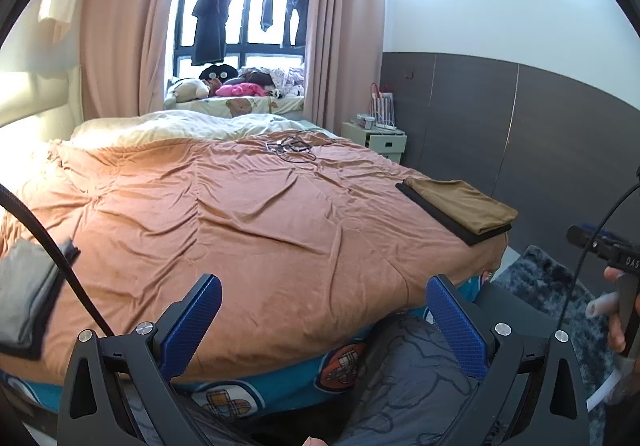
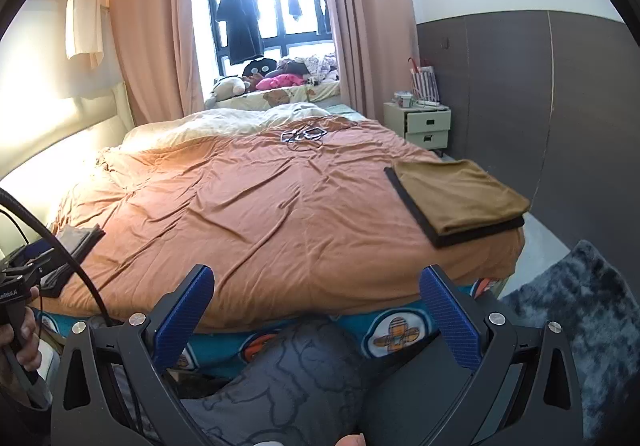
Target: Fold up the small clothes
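Both grippers held apart at the foot of the bed, jaws spread wide, nothing between them. Left gripper point(image 1: 324, 320) with black frame and blue textured pads; right gripper point(image 2: 316, 312) same build, released too. Landmark: wide bed with wrinkled orange-brown cover point(image 1: 248, 213). At the bed's near right corner lies a stack of folded clothes: tan folded garment point(image 2: 460, 193) flat on top of a black folded garment point(image 2: 476, 232), edges roughly lined up, black one sticking out along the left and front. At the bed's near left edge a grey folded cloth with dark trim point(image 1: 28, 294), partly cut off by the lens rim. Tangle of black cables point(image 1: 292, 147) lies on the cover toward the bed's far side. Pale bedside cabinet with drawers point(image 2: 426, 123) beside the bed's far right corner. Grey shaggy rug point(image 2: 588, 310) on the floor right of the bed. Person's grey patterned trouser leg point(image 2: 288, 378) just below the bed's foot.
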### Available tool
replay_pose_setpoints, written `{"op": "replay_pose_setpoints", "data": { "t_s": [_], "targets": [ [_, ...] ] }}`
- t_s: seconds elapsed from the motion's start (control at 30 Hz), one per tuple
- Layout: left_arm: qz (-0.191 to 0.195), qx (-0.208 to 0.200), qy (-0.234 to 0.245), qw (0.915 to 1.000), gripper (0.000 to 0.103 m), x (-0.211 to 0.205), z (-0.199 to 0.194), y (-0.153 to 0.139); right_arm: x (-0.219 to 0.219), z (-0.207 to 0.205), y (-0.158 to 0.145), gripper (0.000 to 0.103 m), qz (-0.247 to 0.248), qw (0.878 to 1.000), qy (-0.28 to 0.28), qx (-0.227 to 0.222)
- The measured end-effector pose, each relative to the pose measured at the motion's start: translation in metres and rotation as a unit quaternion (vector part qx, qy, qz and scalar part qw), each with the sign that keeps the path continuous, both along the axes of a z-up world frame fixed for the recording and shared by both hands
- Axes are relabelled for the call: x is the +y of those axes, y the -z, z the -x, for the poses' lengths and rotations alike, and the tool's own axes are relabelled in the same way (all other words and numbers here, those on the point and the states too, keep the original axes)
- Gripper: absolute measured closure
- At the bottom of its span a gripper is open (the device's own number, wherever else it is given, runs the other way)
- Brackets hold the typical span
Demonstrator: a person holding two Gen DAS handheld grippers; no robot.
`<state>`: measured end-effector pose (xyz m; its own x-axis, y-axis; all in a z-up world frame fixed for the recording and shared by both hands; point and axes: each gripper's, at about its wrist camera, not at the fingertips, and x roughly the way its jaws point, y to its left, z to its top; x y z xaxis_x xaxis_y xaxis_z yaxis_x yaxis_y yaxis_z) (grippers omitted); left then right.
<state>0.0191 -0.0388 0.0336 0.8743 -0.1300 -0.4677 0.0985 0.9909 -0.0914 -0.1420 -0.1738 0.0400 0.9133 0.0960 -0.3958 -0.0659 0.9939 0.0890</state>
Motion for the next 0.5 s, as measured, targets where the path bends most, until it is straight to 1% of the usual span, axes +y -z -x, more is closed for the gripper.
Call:
{"op": "replay_pose_setpoints", "data": {
  "t_s": [0.07,0.27,0.5],
  "targets": [
    [-0.001,0.001,-0.003,1.0,0.0,-0.001,0.005,0.005,0.005,0.009,0.005,0.0,-0.007,1.0,-0.002,0.002],
    [-0.005,0.006,-0.005,1.0,0.0,-0.004,0.009,0.015,0.018,0.016,0.013,0.0,0.005,1.0,0.001,-0.008],
    [-0.002,0.006,-0.009,0.9999,0.0,-0.004,0.012,0.018,0.029,0.02,0.022,0.0,-0.001,1.0,-0.005,-0.015]
  ]
}}
